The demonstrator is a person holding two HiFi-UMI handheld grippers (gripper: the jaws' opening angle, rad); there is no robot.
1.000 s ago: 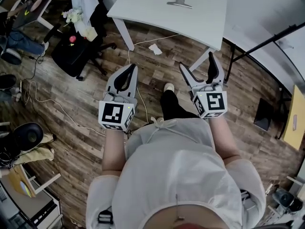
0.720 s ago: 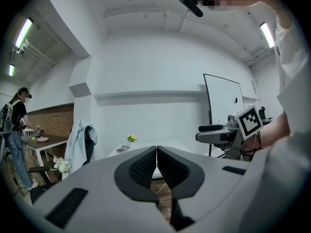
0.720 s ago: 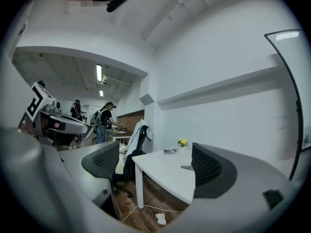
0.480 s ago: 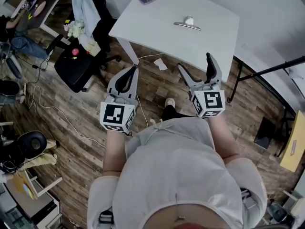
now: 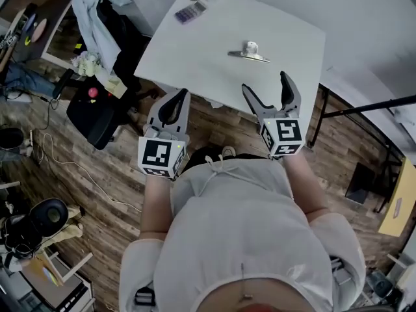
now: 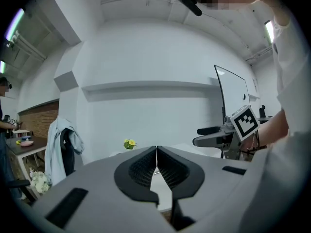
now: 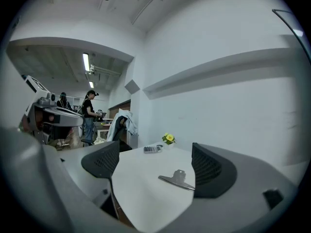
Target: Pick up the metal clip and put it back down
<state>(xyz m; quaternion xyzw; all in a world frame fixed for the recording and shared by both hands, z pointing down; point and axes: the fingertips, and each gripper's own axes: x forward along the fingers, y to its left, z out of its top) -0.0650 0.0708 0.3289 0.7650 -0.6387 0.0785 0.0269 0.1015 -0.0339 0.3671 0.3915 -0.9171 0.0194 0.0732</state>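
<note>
left gripper [image 5: 174, 101]: clenched on nothing, held out at the counter's [image 5: 188, 57] near edge | right gripper [image 5: 265, 83]: released wide, empty, aimed far | metal clip [image 5: 248, 52]: flat on counter, just beyond right gripper, untouched

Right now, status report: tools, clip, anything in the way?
Left tool shut, empty. Right tool open, empty, aimed at metal clip. Clip flat on white table, untouched. Nothing between.

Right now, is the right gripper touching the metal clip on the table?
Apart. The head view shows a stretch of bare white table between the metal clip and the right gripper, whose open jaws hang short of it.
</note>
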